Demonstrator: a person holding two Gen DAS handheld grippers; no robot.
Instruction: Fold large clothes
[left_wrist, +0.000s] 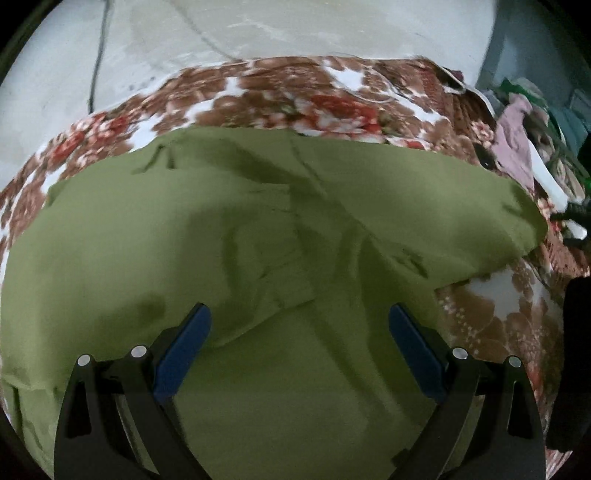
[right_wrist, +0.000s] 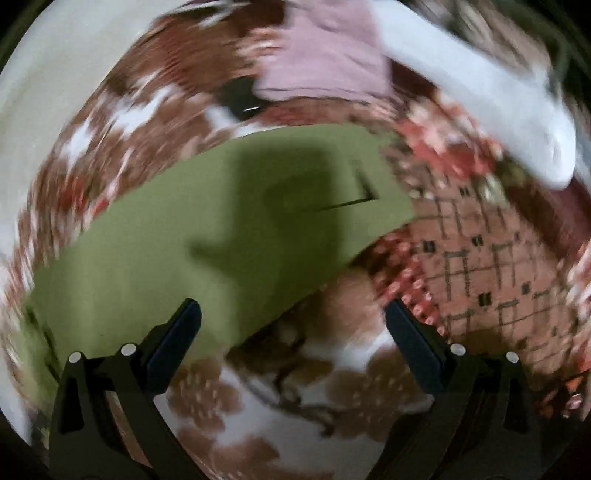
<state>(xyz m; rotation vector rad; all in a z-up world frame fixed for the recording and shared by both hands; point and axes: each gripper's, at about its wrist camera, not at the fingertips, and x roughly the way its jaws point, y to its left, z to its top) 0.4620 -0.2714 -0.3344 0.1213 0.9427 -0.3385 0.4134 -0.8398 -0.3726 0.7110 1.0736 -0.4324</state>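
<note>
From the left wrist, the left claw hangs with its jaws wide apart and empty above the olive green garment, which lies spread and creased on a floral bedspread. The right wrist view is blurred: the right claw is also spread and empty, over the garment's edge, with a mauve cloth beyond.

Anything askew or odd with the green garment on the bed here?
The green garment lies rumpled, with diagonal creases and a raised fold across its middle, not flat on the floral bedspread. Both tools, left and right, are open and empty.
</note>
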